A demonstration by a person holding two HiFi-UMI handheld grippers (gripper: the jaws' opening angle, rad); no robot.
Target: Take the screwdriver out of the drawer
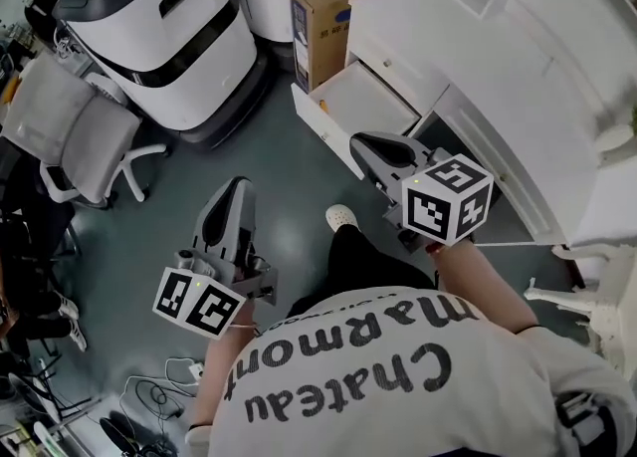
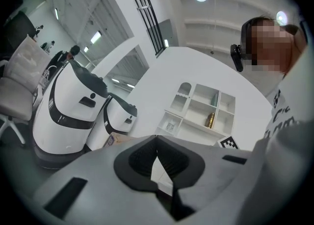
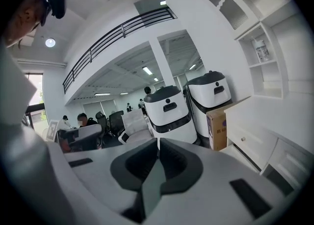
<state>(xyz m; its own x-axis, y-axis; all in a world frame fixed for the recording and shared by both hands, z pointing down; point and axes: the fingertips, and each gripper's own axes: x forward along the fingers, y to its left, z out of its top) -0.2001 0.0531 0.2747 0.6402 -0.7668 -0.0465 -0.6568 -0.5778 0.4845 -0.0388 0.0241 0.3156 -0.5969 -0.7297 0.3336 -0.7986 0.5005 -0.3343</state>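
A white drawer [image 1: 320,128] stands pulled out from the white cabinet [image 1: 468,77] at the top middle of the head view. The part of its inside that I see looks bare, and no screwdriver shows in any view. My right gripper [image 1: 362,143] hangs just in front of the drawer's near corner, pointing toward it, its jaws shut on nothing [image 3: 158,140]. My left gripper [image 1: 237,188] is further left over the grey floor, apart from the drawer. Its fingertips meet with nothing between them [image 2: 156,138].
A cardboard box [image 1: 328,17] stands behind the drawer, beside two large white machines [image 1: 159,37]. An office chair [image 1: 75,126] is at the left and cables [image 1: 149,405] lie on the floor at the bottom left. The person's shoe [image 1: 341,216] is between the grippers.
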